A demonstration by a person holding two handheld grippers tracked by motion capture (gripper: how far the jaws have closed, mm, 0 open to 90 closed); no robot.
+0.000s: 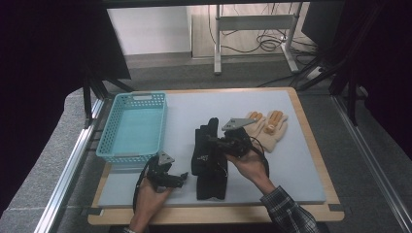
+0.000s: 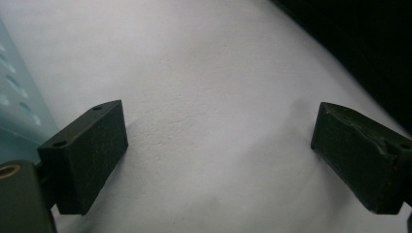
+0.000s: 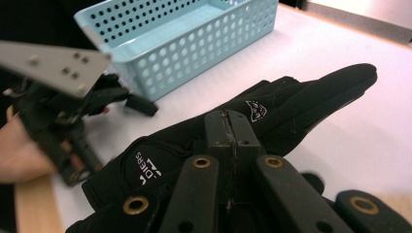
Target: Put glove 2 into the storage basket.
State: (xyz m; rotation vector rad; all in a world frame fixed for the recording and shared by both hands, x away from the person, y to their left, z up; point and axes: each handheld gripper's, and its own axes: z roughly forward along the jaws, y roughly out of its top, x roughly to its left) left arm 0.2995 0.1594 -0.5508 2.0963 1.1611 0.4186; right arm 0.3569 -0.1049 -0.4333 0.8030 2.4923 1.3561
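High view: black gloves (image 1: 210, 158) beside basket (image 1: 133, 127) rim.

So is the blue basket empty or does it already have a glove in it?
Empty. The blue basket shows only its bare floor in the high view; the black glove and tan gloves lie on the table outside it.

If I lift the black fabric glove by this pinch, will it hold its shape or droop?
The black fabric glove will probably droop: it is soft cloth lying flat on the grey table mat. It seems light, so a push would likely slide or bunch it. The shut right claw pinches little material, so it may slip.
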